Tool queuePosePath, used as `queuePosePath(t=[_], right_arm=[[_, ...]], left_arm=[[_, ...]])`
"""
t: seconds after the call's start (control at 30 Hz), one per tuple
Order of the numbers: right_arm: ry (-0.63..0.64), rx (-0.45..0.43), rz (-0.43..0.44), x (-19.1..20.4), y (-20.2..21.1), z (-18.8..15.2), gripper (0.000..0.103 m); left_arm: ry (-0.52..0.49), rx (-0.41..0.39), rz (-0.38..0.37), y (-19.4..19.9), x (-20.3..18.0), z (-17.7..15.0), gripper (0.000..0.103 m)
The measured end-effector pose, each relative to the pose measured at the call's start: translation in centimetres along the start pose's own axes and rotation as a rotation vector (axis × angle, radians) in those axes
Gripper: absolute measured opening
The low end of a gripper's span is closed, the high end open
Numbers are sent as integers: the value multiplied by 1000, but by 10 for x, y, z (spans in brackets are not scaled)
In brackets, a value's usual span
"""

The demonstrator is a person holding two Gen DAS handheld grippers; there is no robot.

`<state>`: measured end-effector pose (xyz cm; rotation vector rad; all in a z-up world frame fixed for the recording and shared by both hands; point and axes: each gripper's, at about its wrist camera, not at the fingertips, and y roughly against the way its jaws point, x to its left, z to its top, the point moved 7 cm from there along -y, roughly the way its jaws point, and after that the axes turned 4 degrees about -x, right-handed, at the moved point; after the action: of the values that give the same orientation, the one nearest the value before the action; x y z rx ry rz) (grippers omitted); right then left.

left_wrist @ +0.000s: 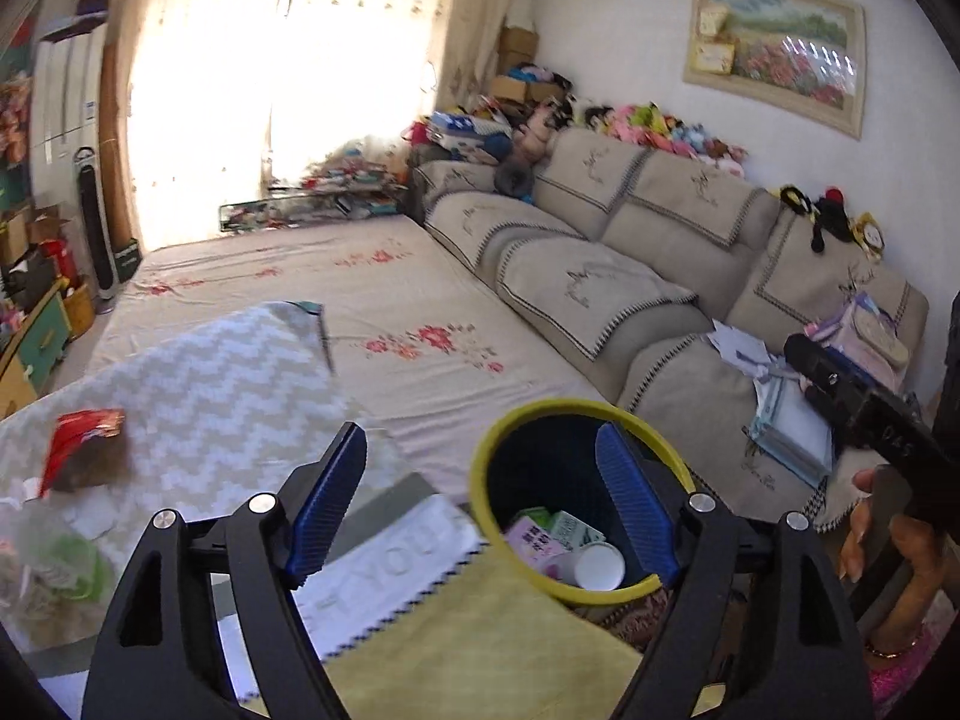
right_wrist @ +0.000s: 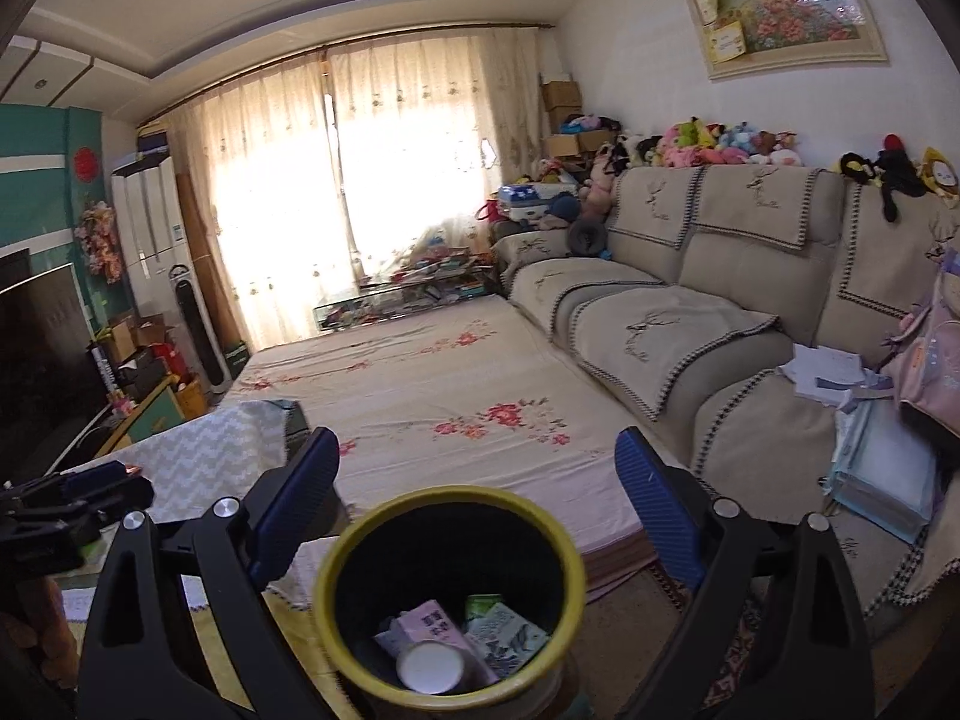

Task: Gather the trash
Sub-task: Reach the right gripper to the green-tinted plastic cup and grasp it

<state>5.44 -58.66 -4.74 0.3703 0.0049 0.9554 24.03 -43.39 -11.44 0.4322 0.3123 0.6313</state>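
Leftward, still uncollected: red snack wrapper (left_wrist: 84, 438) on the zigzag cloth (left_wrist: 198, 384), plus what looks like crumpled plastic (left_wrist: 54, 564) at the blurred edge. Left gripper (left_wrist: 480, 504) empty, jaws wide apart beside the bin. Yellow-rimmed bin (right_wrist: 449, 594) already holding cartons (right_wrist: 468, 630) and a white cup (right_wrist: 429, 667). Right gripper (right_wrist: 480, 516) over the bin, jaws spread, nothing between. Roughly midway.

Blown-out daylight through curtains (left_wrist: 288, 90), motion blur in the left view, fisheye-bent dark corners
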Motion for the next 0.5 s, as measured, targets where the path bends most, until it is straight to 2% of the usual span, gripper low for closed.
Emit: queuePosePath(t=[0.13, 0.23, 0.37, 0.4, 0.5], right_arm=[[10, 28, 177, 78, -19, -1, 88], [32, 27, 279, 144, -30, 2, 88], [87, 23, 414, 232, -42, 1, 88], [109, 23, 477, 258, -43, -2, 88], [187, 110, 652, 326, -45, -23, 88]], left_arm=[[61, -113, 174, 74, 86, 1, 82], [96, -187, 319, 126, 151, -5, 84], [177, -239, 485, 179, 235, -25, 84], [193, -249, 522, 188, 253, -31, 84], [256, -250, 600, 205, 301, -54, 84]])
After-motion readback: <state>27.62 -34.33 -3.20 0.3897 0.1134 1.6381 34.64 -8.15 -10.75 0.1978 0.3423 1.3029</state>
